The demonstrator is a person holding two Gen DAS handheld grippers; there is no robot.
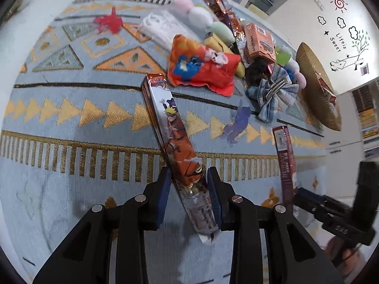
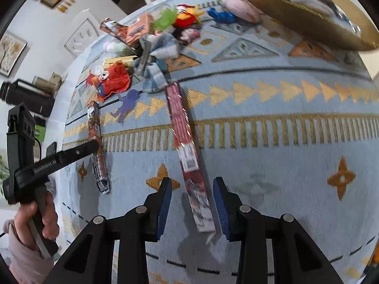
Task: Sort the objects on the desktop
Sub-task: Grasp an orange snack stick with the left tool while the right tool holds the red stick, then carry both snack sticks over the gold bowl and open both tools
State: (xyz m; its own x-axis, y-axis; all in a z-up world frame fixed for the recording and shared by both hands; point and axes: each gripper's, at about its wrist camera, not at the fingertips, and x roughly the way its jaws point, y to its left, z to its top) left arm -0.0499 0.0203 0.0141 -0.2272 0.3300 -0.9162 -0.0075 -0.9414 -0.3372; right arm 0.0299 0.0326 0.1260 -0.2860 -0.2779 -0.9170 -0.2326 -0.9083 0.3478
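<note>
A long orange cartoon-printed box (image 1: pixel 170 123) lies on the blue patterned cloth (image 1: pixel 71 189). Its near end sits between the blue pads of my left gripper (image 1: pixel 189 174), which stands slightly open around it, with a thin gap on the left side. In the right wrist view a long dark red box (image 2: pixel 182 127) also lies flat. My right gripper (image 2: pixel 192 181) straddles its near end, open, with clear gaps on both sides. The same red box (image 1: pixel 285 156) shows at the right of the left wrist view. The orange box (image 2: pixel 96 142) shows at the left of the right wrist view.
A pile of toys lies beyond the boxes: an orange-red cushion (image 1: pixel 201 68), a plaid bow (image 1: pixel 272 92), pastel plush balls (image 1: pixel 201 16) and a small orange carton (image 1: pixel 259 42). A gold round tray (image 1: pixel 317 87) stands at the right. A person's hand (image 2: pixel 40 222) grips the left tool.
</note>
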